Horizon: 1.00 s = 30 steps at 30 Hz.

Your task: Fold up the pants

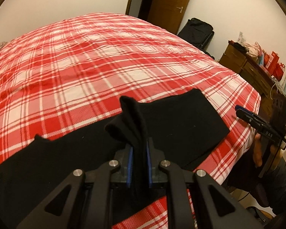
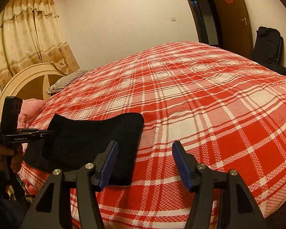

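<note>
Black pants (image 1: 177, 126) lie folded over themselves on the red plaid bed (image 1: 85, 61) near its front edge. My left gripper (image 1: 140, 147) is shut on a bunched fold of the pants and holds it raised above the lower layer. In the right wrist view the pants (image 2: 89, 139) lie at the left and the left gripper (image 2: 49, 132) reaches them from the side. My right gripper (image 2: 145, 148) is open and empty, just right of the pants' edge, over the bedspread (image 2: 209, 105). It also shows in the left wrist view (image 1: 238, 109).
A headboard (image 2: 19, 82) and pillows (image 2: 66, 80) are at the bed's left end. A wooden dresser (image 1: 247, 68) with red bags stands past the right end. A black suitcase (image 1: 198, 32) leans by the brown door (image 1: 167, 3).
</note>
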Tool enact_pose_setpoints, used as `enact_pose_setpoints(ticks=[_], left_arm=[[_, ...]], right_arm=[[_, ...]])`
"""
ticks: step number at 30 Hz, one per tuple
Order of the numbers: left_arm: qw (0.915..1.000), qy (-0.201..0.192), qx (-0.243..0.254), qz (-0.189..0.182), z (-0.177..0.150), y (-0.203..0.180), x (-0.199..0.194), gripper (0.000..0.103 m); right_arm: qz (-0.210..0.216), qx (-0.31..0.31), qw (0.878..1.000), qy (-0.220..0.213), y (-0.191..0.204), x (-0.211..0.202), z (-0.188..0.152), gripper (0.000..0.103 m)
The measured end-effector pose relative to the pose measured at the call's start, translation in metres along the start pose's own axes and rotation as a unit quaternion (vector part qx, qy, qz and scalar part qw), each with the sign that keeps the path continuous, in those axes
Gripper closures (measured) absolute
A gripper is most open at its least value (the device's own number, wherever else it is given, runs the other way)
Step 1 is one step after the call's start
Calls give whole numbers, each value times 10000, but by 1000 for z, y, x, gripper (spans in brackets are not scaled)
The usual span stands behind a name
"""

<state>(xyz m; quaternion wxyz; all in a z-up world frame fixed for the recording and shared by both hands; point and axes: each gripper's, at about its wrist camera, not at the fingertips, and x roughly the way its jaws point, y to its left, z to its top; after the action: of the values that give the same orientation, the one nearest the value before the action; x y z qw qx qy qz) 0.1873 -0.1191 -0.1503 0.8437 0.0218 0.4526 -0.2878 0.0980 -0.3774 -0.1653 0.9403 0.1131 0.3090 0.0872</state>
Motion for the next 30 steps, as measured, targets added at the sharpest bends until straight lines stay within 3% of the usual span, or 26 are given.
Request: enact_pose_setpoints(ticks=[7, 14, 20, 25, 28, 30], left_arm=[[9999, 45, -145, 75, -5, 12, 0, 90], [9989, 318, -207, 270, -20, 21, 33, 90], [9988, 264, -79, 416, -25, 18, 34, 86], [9984, 233, -51, 514, -25, 19, 35, 79], [9977, 170, -14, 653, -24, 20, 35, 66], [9976, 141, -43, 681, -25, 22, 33, 60]], right_arm=[[-4, -24, 10000, 16, 1, 2, 0, 42], [28, -72, 10000, 23, 3, 3, 0, 42], [280, -428, 9986, 100, 30, 6, -2, 42], [757, -911, 9907, 663, 68, 28, -13, 42], [472, -1127, 9843, 1273, 76, 56, -28, 42], [418, -1296, 9831, 1221, 78, 55, -33, 42]])
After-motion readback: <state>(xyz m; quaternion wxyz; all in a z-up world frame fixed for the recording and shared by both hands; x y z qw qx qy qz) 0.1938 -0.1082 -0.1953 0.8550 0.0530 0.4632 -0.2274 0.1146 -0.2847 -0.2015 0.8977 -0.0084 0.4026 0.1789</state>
